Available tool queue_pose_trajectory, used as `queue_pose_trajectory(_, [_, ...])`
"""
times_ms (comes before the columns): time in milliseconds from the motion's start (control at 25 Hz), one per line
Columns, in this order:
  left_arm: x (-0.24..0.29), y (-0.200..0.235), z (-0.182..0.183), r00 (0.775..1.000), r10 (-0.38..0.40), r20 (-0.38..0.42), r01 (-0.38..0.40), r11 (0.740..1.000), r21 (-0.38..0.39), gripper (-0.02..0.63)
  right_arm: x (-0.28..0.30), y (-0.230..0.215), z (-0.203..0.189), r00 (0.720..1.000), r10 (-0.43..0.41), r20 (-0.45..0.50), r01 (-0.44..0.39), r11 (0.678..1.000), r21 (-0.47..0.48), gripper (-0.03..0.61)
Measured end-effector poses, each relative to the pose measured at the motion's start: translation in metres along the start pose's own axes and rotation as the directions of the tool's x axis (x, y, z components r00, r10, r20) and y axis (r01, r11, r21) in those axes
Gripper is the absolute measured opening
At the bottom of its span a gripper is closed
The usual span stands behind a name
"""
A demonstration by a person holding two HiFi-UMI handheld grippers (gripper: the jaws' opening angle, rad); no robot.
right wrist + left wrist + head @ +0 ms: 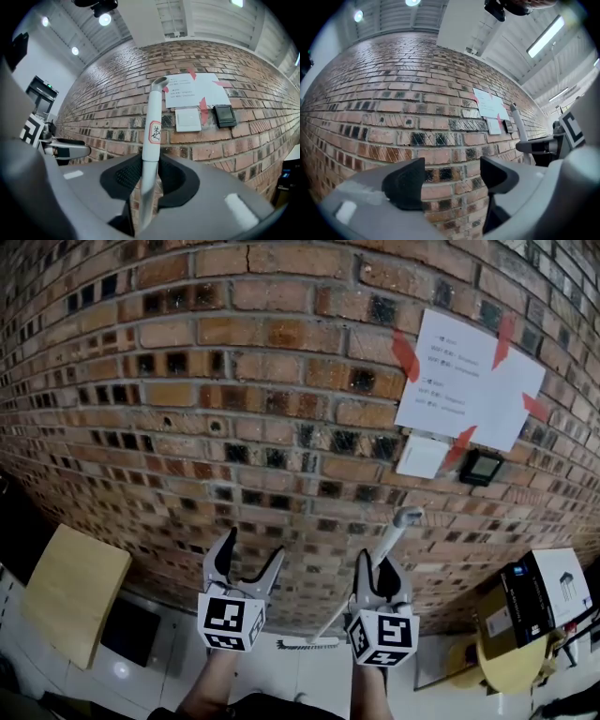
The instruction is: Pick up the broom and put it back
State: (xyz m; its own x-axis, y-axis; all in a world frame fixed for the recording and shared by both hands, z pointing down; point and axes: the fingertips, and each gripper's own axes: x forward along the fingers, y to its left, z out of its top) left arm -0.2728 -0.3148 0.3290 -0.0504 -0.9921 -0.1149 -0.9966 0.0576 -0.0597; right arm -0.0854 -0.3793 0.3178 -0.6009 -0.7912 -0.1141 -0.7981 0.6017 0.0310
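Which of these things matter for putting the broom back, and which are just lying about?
For the job: slim white-handled broom, gripped by the right gripper; left gripper, open and empty.
Lying about: white paper sheet taped on red brick wall; white wall switch; black-and-white box; pale wooden board.

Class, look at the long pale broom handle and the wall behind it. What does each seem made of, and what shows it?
The long pale broom handle: probably metal tube, glossy white coating above, bare silvery sheen lower down. The red-brown wall: rough matt brick laid in staggered courses.
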Motion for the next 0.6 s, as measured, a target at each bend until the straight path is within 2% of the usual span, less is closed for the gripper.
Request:
queue_pose_trajectory(320, [-0.005,0.012,-0.006,0.999,0.032,-0.014,-0.032,0.999,0.008,0.371,0.003,0.016,-0.010,0.999,0.037,-0.032,-0.037,0.999,0.003,0.103])
queue_pose_trajectory(600, [-0.004,0.006,-0.006,1.000,0.012,-0.017,-0.012,1.000,0.005,0.371,0.000,0.014,-0.014,0.998,0.026,-0.051,-0.027,0.999,-0.017,0.103])
